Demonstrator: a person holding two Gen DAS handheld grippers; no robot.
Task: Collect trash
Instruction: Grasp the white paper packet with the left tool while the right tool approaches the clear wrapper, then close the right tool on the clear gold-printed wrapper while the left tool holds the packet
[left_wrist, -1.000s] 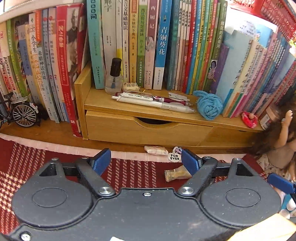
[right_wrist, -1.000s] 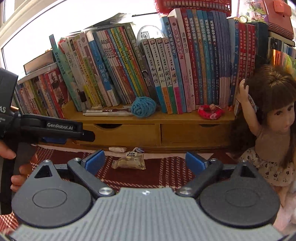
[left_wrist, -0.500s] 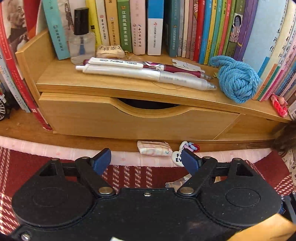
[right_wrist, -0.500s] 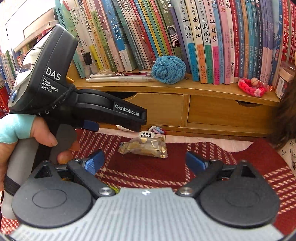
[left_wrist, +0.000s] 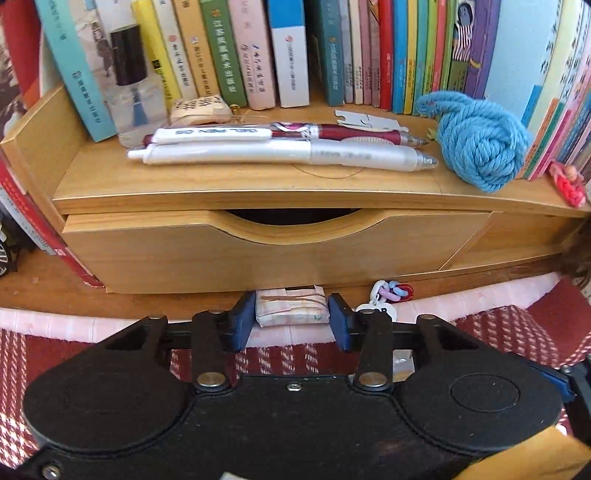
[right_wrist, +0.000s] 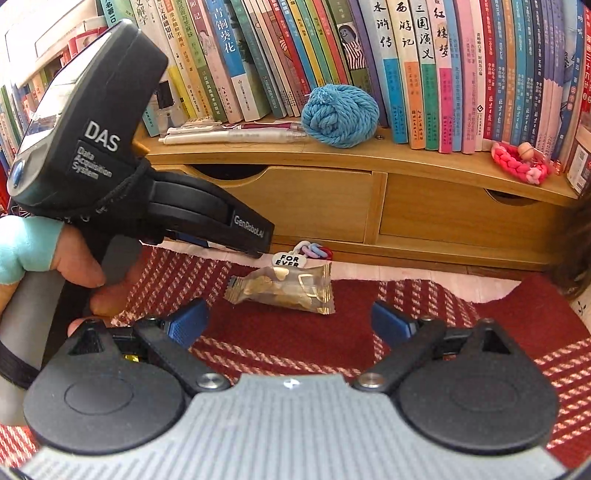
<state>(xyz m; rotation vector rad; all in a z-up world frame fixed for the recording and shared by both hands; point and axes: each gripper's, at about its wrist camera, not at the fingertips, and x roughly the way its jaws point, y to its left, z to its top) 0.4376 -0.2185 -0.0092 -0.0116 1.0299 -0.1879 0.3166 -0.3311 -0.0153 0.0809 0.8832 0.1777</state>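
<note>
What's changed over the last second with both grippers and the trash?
The left gripper came down toward the shelf unit, and its jaws have just been closing around the small white packet. The right gripper also came down, toward the gold wrapper, jaws open. The pens, blue yarn ball and keychain stayed put.

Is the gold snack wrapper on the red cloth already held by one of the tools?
No, the gold snack wrapper lies free on the red cloth, ahead of the right gripper, whose jaws stand wide apart.
</note>
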